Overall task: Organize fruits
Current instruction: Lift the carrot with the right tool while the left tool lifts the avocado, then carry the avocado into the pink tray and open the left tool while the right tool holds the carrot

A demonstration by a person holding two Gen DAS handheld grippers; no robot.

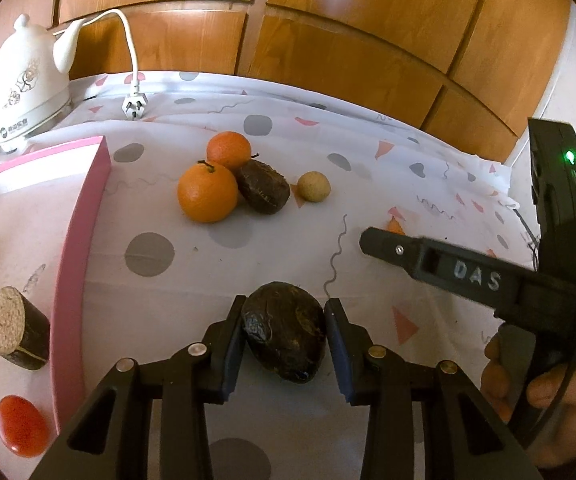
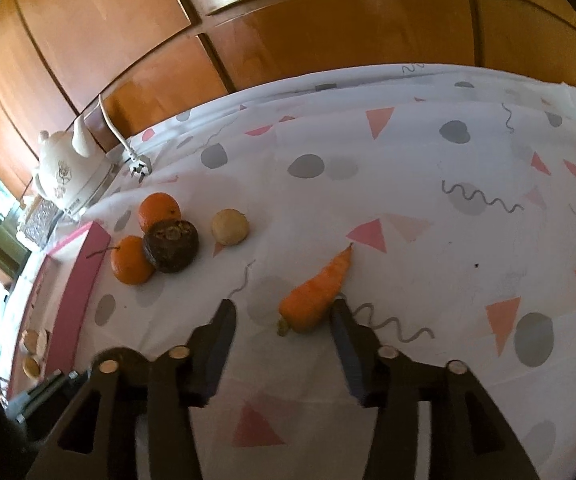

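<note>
Between the pads of the left tongs (image 1: pixel 286 328) sits a dark brown, wrinkled, egg-shaped fruit (image 1: pixel 286 336), its long axis running roughly along the fingers; both pads look pressed against its flanks, so I judge it gripped, though whether it is lifted off the patterned white tabletop (image 1: pixel 192 280) cannot be told. To the left of these tongs lies the pink-rimmed tray (image 1: pixel 76 248), which already carries a cut brown cylindrical piece (image 1: pixel 18 330) and a red oval fruit (image 1: pixel 22 426), so the likely move is a short carry leftward over the rim. The right tongs (image 2: pixel 284 316) stand wide apart and hold nothing; an orange tapered carrot (image 2: pixel 316 290) lies between their tips, close against the right finger, its long axis slanting away to the right with the stubby end nearest. Farther off rest two round oranges (image 1: pixel 208 192), a second dark brown fruit (image 1: pixel 264 188) touching them, and a small beige ball-shaped fruit (image 1: pixel 314 187) just beside. The left hand is nearer the tray.
</note>
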